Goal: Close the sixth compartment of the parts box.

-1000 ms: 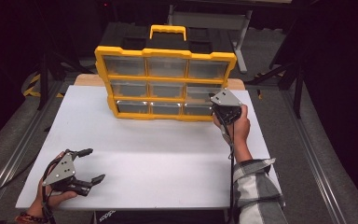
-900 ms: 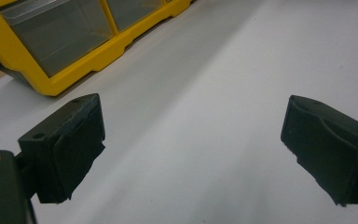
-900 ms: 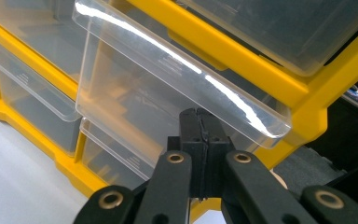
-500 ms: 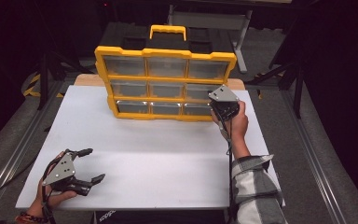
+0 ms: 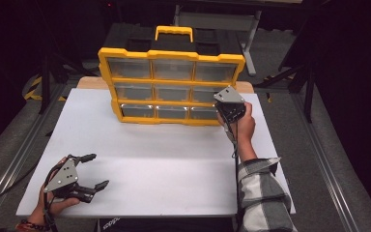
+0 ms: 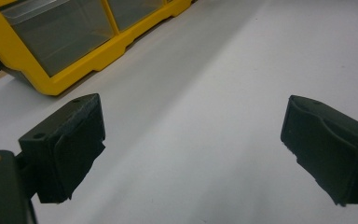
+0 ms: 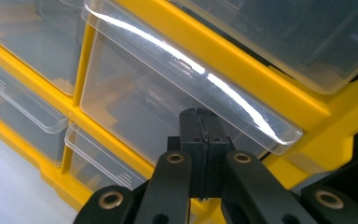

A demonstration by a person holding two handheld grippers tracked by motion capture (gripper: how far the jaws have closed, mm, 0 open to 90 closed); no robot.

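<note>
A yellow organizer (image 5: 171,56) with clear plastic drawers stands upright at the back of the white table (image 5: 174,159). My right gripper (image 5: 222,107) is at its right column, level with the middle row. In the right gripper view the jaws (image 7: 199,114) are shut with nothing between them, and their tips rest against the clear front of the middle right drawer (image 7: 158,93), just under its top lip. My left gripper (image 5: 96,170) lies near the table's front left corner, open and holding nothing; its pads (image 6: 74,140) stand wide apart over bare table.
The organizer's yellow handle (image 5: 174,33) sticks up at the top. A black case (image 5: 140,41) sits behind it. A metal rail (image 5: 24,154) runs along the table's left side, and the floor around is dark. A plaid sleeve (image 5: 261,193) reaches in from the bottom right.
My right gripper has edged slightly left toward the organizer's drawers, staying shut. The left gripper has kept still.
</note>
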